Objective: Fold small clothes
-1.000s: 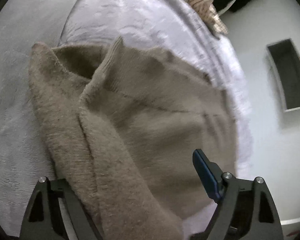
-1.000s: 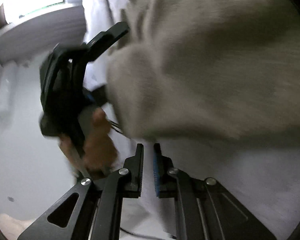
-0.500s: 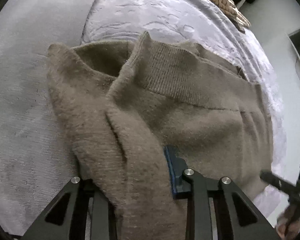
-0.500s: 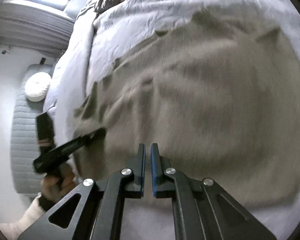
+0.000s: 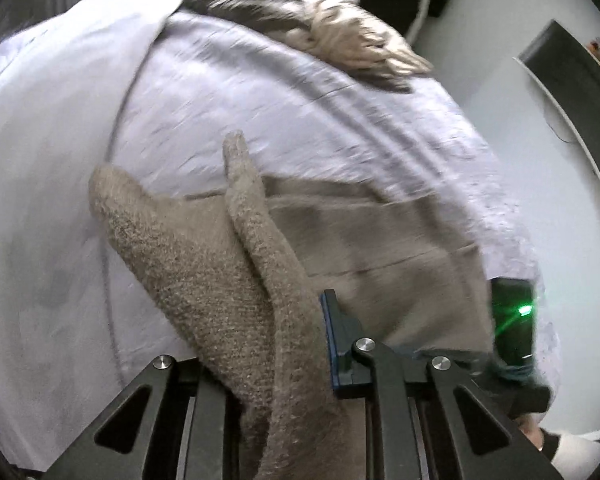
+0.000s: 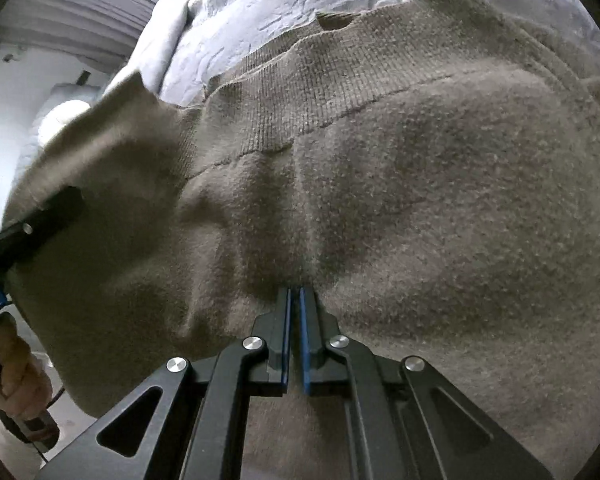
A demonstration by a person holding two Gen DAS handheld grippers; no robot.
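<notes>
My left claw (image 5: pixel 268 364), jaws just closing, clamps a fold of the fuzzy taupe knitted sweater (image 6: pixel 380 184) lying on the pale lilac bedspread (image 5: pixel 260 92) (my right claw (image 6: pixel 294 340) pinches its near edge).

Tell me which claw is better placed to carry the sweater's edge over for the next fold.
Probably the left claw: a thick fold of the brown sweater runs up between its jaws, lifted off the bedspread. Its jaws have just been closing. The right claw is shut, pinching only a small pucker mid-body.

Bed (image 5: pixel 260 92), pale crinkled cover; tan sweater (image 6: pixel 420 200), striped garment (image 5: pixel 340 36) on it.
</notes>
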